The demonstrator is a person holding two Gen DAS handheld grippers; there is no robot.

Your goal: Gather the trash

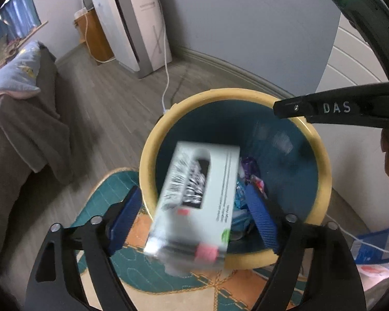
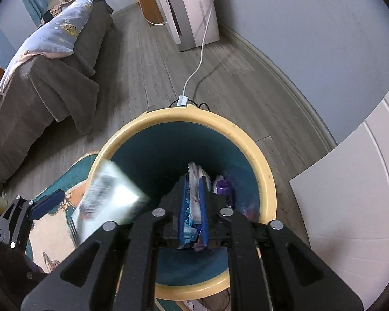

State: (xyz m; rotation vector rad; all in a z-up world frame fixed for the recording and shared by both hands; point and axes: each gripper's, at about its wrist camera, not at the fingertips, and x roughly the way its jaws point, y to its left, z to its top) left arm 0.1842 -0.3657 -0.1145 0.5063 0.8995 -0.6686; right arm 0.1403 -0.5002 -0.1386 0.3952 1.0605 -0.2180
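both grippers hang over the bin (image 2: pixel 249 145), a yellow-rimmed pail with a teal inside, standing on a patterned rug (image 1: pixel 109 197) by the wall. the left gripper (image 1: pixel 194 215) has its blue pads (image 1: pixel 260 213) spread wide, and the white box (image 1: pixel 197 197) between them looks blurred and clear of both pads, so i'd say it is let go and dropping, its lower end level with the near rim. the right gripper (image 2: pixel 193 207) has its fingers only a little apart, with a crumpled blue-and-white wrapper (image 2: pixel 194 181) sitting between them; whether the pads press it or have just slackened i cannot tell. (there is already a purple something and other scraps at the bottom.)

to do this well, i'd keep the left hand where it is until the box is past the rim, since it seems to hang partly over the near edge and could tip out onto the rug. the right hand looks well centred over the mouth, so it should simply spread wider and give the wrapper a moment to fall, as thin film may cling to a pad.
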